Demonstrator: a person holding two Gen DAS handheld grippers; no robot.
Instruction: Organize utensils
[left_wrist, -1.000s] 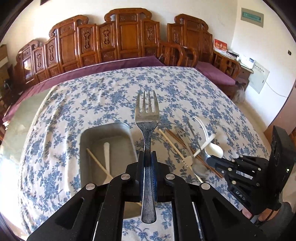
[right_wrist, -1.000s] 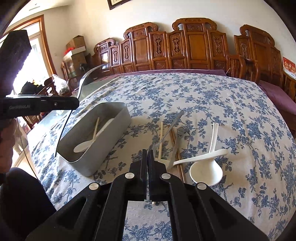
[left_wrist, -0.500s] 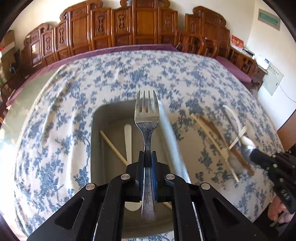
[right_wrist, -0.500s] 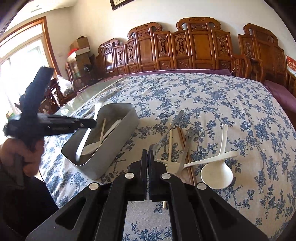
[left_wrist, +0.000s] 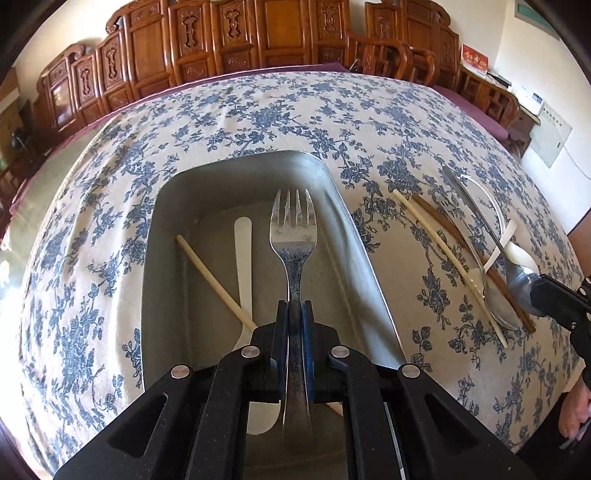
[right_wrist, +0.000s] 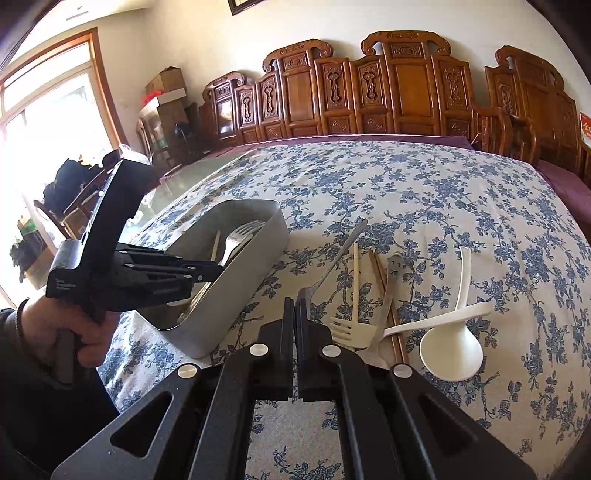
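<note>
My left gripper (left_wrist: 294, 314) is shut on a metal fork (left_wrist: 293, 229) and holds it low over the grey metal bin (left_wrist: 354, 236), tines forward. In the bin lie a white spoon (left_wrist: 243, 254) and a pale chopstick (left_wrist: 210, 277). From the right wrist view the left gripper (right_wrist: 207, 273) reaches into the bin (right_wrist: 243, 280) with the fork (right_wrist: 236, 236). My right gripper (right_wrist: 294, 310) is shut and empty, above the tablecloth beside a pile of utensils: a white ladle spoon (right_wrist: 448, 349), a white plastic fork (right_wrist: 351, 332), chopsticks (right_wrist: 382, 280), a metal spoon (right_wrist: 336, 258).
The table has a blue floral cloth (left_wrist: 295, 110). Carved wooden chairs (right_wrist: 406, 96) line its far side. A window and boxes (right_wrist: 166, 88) are at the left. The loose utensils lie right of the bin in the left wrist view (left_wrist: 476, 240).
My left gripper has carried the fork leftward and down from above the cloth into the bin. My right gripper stayed shut near the utensil pile, shifting slightly.
</note>
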